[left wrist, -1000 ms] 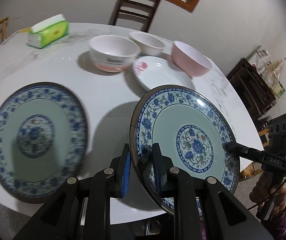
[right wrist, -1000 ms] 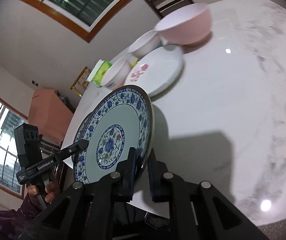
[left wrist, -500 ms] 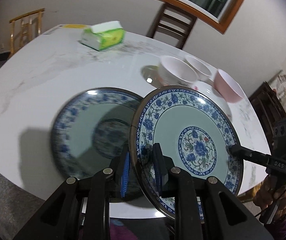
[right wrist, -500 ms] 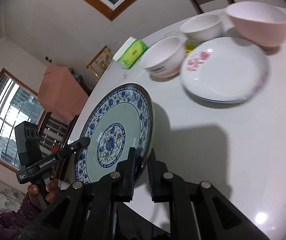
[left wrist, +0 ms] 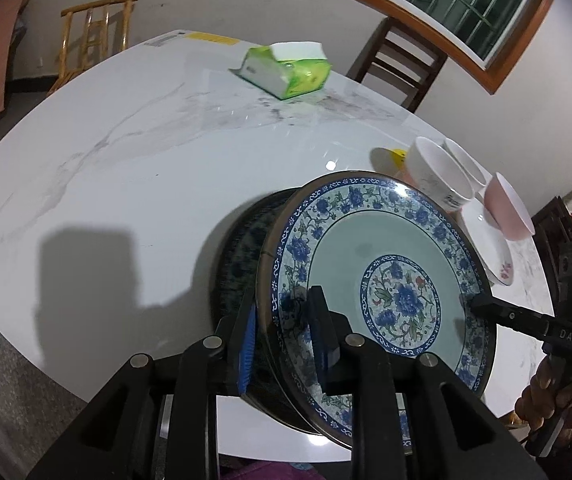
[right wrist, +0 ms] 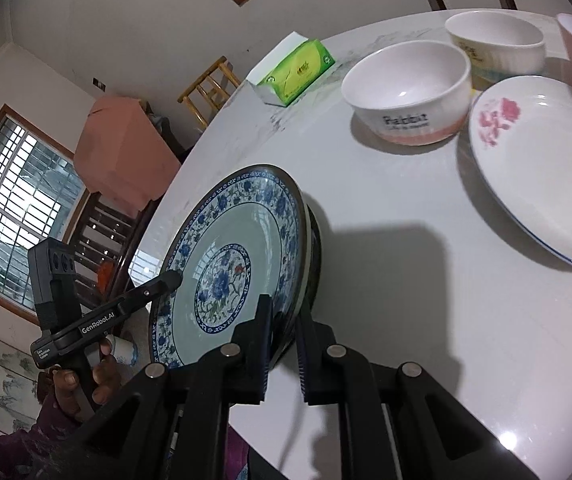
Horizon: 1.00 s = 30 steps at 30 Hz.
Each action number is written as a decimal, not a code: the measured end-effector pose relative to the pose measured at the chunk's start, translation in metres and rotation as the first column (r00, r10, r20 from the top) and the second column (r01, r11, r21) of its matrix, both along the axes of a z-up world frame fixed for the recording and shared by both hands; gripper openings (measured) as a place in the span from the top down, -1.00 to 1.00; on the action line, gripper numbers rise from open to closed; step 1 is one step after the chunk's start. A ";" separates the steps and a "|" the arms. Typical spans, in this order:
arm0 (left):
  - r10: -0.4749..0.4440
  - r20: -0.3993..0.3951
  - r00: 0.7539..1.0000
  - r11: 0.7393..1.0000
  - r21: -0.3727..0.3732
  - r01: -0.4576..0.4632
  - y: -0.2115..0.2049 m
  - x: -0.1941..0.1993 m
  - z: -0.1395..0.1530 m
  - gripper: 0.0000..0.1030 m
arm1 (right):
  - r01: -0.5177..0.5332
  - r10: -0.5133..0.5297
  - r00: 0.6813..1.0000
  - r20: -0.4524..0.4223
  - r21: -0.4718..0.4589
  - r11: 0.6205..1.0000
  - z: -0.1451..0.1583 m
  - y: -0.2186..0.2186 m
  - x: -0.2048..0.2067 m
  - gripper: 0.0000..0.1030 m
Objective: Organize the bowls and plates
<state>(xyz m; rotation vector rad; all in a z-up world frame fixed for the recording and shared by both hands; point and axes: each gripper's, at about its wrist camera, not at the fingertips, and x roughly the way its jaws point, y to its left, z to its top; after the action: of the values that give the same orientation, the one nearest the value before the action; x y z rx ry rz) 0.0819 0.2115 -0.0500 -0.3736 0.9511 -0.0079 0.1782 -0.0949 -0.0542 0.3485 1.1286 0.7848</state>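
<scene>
Two blue-and-white floral plates: the upper plate [left wrist: 370, 280], pale green centre with a blue flower medallion and dark rim, is held tilted directly over the lower plate [left wrist: 241, 248], which lies on the white marble surface [left wrist: 125, 184]. The left gripper [left wrist: 286, 328] and right gripper [right wrist: 283, 344] each have their fingers clamped on the upper plate's rim, at opposite sides. One white plate with pink flowers [right wrist: 542, 168]. Three bowls: two white [right wrist: 406, 92] [right wrist: 494, 48], one pink [left wrist: 510, 208]. One green tissue pack [left wrist: 286, 68].
</scene>
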 end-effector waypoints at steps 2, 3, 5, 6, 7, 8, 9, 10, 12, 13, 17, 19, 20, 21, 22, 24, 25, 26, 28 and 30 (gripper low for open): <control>0.003 -0.002 1.000 1.000 0.002 -0.003 0.004 0.001 -0.003 0.58 | -0.006 0.006 1.000 -0.005 -0.006 1.000 -0.002 0.006 0.001 0.78; 0.004 -0.002 1.000 1.000 0.003 -0.004 0.004 0.001 -0.004 0.58 | -0.007 0.007 1.000 -0.008 -0.009 1.000 -0.003 0.008 0.002 0.78; 0.006 -0.003 1.000 1.000 0.005 -0.006 0.006 0.001 -0.007 0.58 | -0.010 0.009 1.000 -0.011 -0.014 1.000 -0.004 0.011 0.003 0.78; 0.008 -0.003 1.000 1.000 0.007 -0.008 0.007 0.001 -0.008 0.57 | -0.011 0.011 1.000 -0.011 -0.018 1.000 -0.005 0.014 0.003 0.78; 0.010 -0.003 1.000 1.000 0.009 -0.010 0.008 0.001 -0.010 0.57 | -0.013 0.013 1.000 -0.012 -0.021 1.000 -0.005 0.014 0.004 0.78; 0.011 -0.004 1.000 1.000 0.010 -0.011 0.008 0.003 -0.010 0.56 | -0.015 0.015 1.000 -0.012 -0.025 1.000 -0.005 0.014 0.002 0.78; 0.013 -0.004 1.000 1.000 0.007 -0.013 0.010 0.004 -0.012 0.56 | -0.017 0.017 1.000 -0.012 -0.030 0.999 -0.005 0.016 0.001 0.78; 0.016 0.001 1.000 1.000 0.006 -0.016 0.011 0.004 -0.012 0.56 | -0.017 0.017 1.000 -0.009 -0.036 0.999 -0.004 0.015 -0.003 0.78; 0.018 0.004 1.000 1.000 0.016 -0.018 0.011 0.003 -0.011 0.56 | -0.019 0.019 1.000 -0.011 -0.035 0.999 -0.003 0.017 -0.001 0.78; 0.020 0.007 1.000 1.000 0.018 -0.020 0.011 0.004 -0.011 0.56 | -0.020 0.019 1.000 -0.010 -0.037 0.999 -0.002 0.017 -0.003 0.78; 0.023 0.010 1.000 1.000 0.019 -0.023 0.012 0.003 -0.011 0.56 | -0.020 0.020 1.000 -0.008 -0.041 0.999 -0.001 0.017 -0.003 0.78; 0.025 0.009 1.000 0.999 0.023 -0.025 0.012 0.003 -0.011 0.56 | -0.020 0.020 1.000 -0.012 -0.041 0.999 -0.003 0.017 -0.002 0.77; 0.027 0.009 1.000 0.999 0.027 -0.027 0.012 0.002 -0.010 0.56 | -0.021 0.020 1.000 -0.012 -0.042 0.999 -0.004 0.017 -0.002 0.77; 0.029 0.008 1.000 0.999 0.031 -0.029 0.012 0.002 -0.010 0.56 | -0.022 0.022 1.000 -0.012 -0.044 0.999 -0.004 0.017 -0.002 0.77; 0.030 0.009 1.000 0.999 0.035 -0.030 0.013 0.001 -0.009 0.56 | -0.024 0.023 1.000 -0.010 -0.047 0.999 -0.004 0.017 -0.003 0.77; 0.031 0.013 0.999 0.999 0.044 -0.032 0.012 0.000 -0.009 0.55 | -0.024 0.024 1.000 -0.008 -0.050 0.998 -0.004 0.017 -0.005 0.76; 0.032 0.013 0.999 0.998 0.047 -0.032 0.012 0.000 -0.009 0.55 | -0.025 0.024 1.000 -0.009 -0.050 0.998 -0.004 0.018 -0.005 0.76; 0.032 0.013 0.999 0.998 0.049 -0.033 0.012 0.000 -0.009 0.55 | -0.025 0.025 1.000 -0.010 -0.051 0.998 -0.005 0.018 -0.005 0.76; 0.032 0.013 0.999 0.998 0.055 -0.033 0.011 0.000 -0.008 0.55 | -0.026 0.026 1.000 -0.008 -0.054 0.998 -0.004 0.019 -0.004 0.75; 0.032 0.012 0.999 0.998 0.060 -0.033 0.010 0.000 -0.009 0.55 | -0.027 0.026 1.000 -0.013 -0.058 0.998 -0.006 0.020 -0.004 0.73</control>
<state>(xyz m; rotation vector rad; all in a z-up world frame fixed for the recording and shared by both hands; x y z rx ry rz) 0.0818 0.2215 -0.0586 -0.3328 0.9319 0.0483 0.1744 -0.0754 -0.0601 0.2910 1.1675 0.7725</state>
